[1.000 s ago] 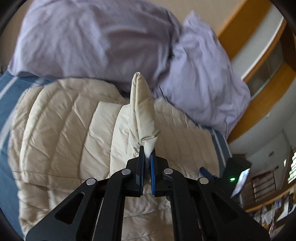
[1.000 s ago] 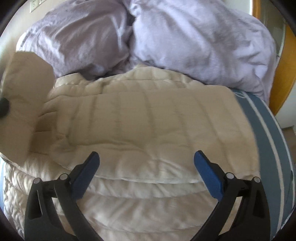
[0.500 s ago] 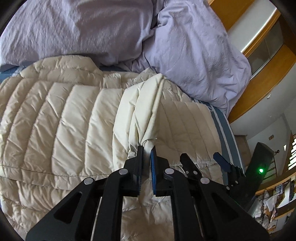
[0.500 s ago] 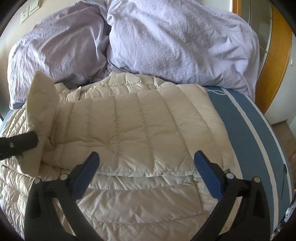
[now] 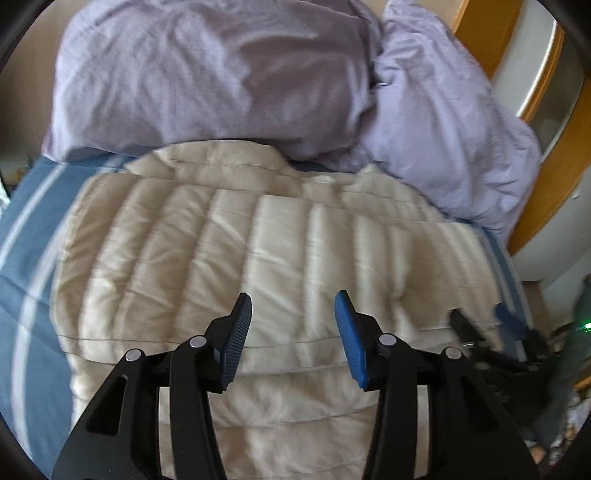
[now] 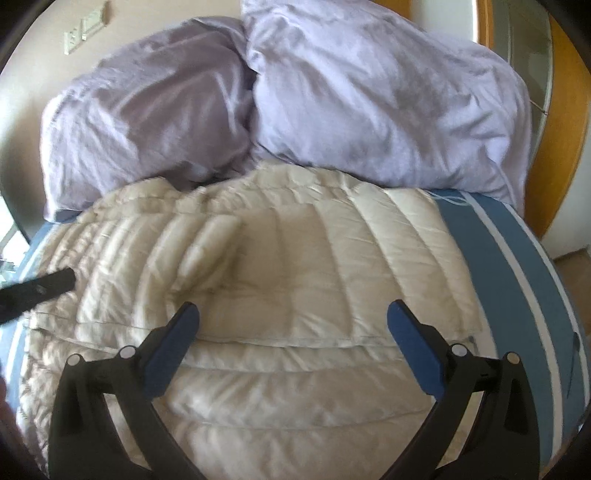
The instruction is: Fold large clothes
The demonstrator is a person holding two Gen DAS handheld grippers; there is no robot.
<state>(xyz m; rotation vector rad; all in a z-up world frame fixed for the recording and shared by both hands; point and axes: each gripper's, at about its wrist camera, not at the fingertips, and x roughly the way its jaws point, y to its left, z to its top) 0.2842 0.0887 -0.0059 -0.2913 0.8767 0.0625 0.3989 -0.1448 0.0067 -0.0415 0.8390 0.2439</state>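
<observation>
A cream quilted down jacket [image 5: 280,251] lies flat on the blue striped bed, its sleeves folded across the body; it also fills the right wrist view [image 6: 295,280]. My left gripper [image 5: 293,306] is open and empty, just above the jacket's lower middle. My right gripper [image 6: 291,314] is wide open and empty over the jacket's lower part. The right gripper shows at the right edge of the left wrist view [image 5: 480,325]. The left gripper's tip shows at the left of the right wrist view [image 6: 40,288].
Two lilac pillows [image 5: 207,74] [image 6: 373,85] lie against the jacket's far edge. The blue sheet with white stripes [image 6: 517,266] shows on both sides. A wooden frame [image 5: 554,166] stands at the right. Wall sockets [image 6: 85,29] are at the upper left.
My left gripper has let go of the sleeve cuff and opened. The sleeve now lies flat across the jacket. The right gripper stayed open.
</observation>
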